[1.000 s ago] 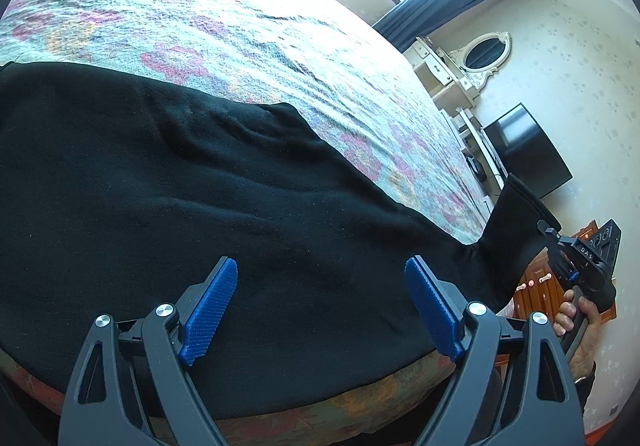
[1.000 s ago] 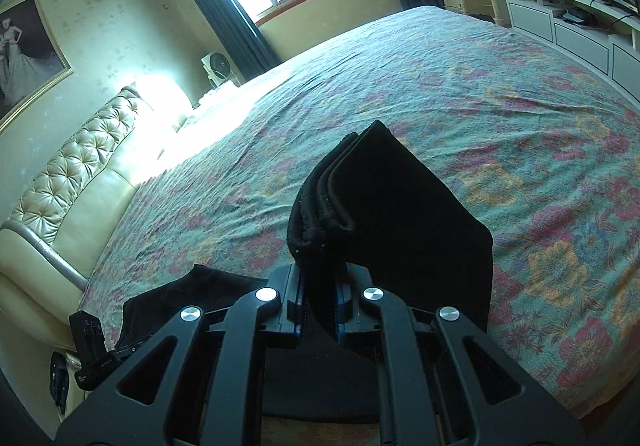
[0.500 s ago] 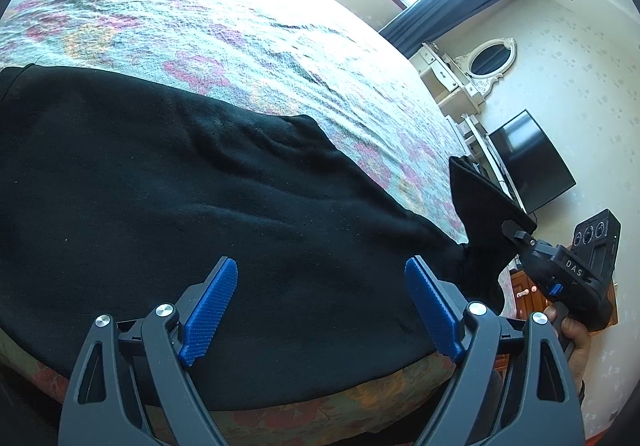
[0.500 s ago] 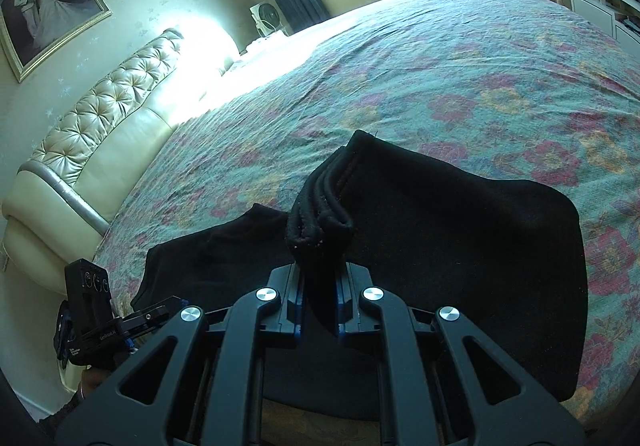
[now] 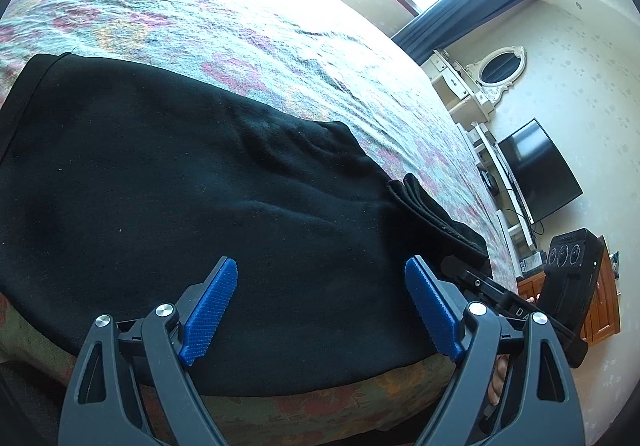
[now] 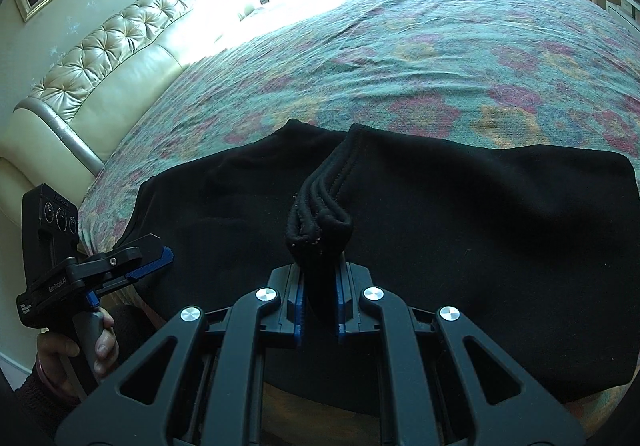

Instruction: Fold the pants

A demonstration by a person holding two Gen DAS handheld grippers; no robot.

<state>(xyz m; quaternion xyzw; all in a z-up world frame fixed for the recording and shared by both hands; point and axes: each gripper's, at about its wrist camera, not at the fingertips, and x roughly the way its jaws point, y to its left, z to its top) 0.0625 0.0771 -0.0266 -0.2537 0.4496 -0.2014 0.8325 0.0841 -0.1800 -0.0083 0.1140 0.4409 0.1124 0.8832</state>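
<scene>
Black pants (image 5: 168, 190) lie flat near the bed's front edge; they also show in the right wrist view (image 6: 480, 214). My right gripper (image 6: 319, 310) is shut on the bunched leg cuffs (image 6: 320, 218) and holds them over the spread fabric. It also shows in the left wrist view (image 5: 472, 274), where the cuff end (image 5: 424, 206) rests on the pants just right of my left gripper. My left gripper (image 5: 320, 306) is open and empty, low over the near edge of the pants; it also shows in the right wrist view (image 6: 140, 262).
The bed has a floral green and pink cover (image 5: 240, 30), also in the right wrist view (image 6: 400, 58). A tufted cream headboard (image 6: 100, 58) is at the left. A TV (image 5: 536, 170) and white dresser with mirror (image 5: 480, 86) stand past the bed's foot.
My right gripper has carried the leg cuffs leftward over the pants, folding the legs onto the upper part, and now sits close beside my left gripper. The left gripper stayed open.
</scene>
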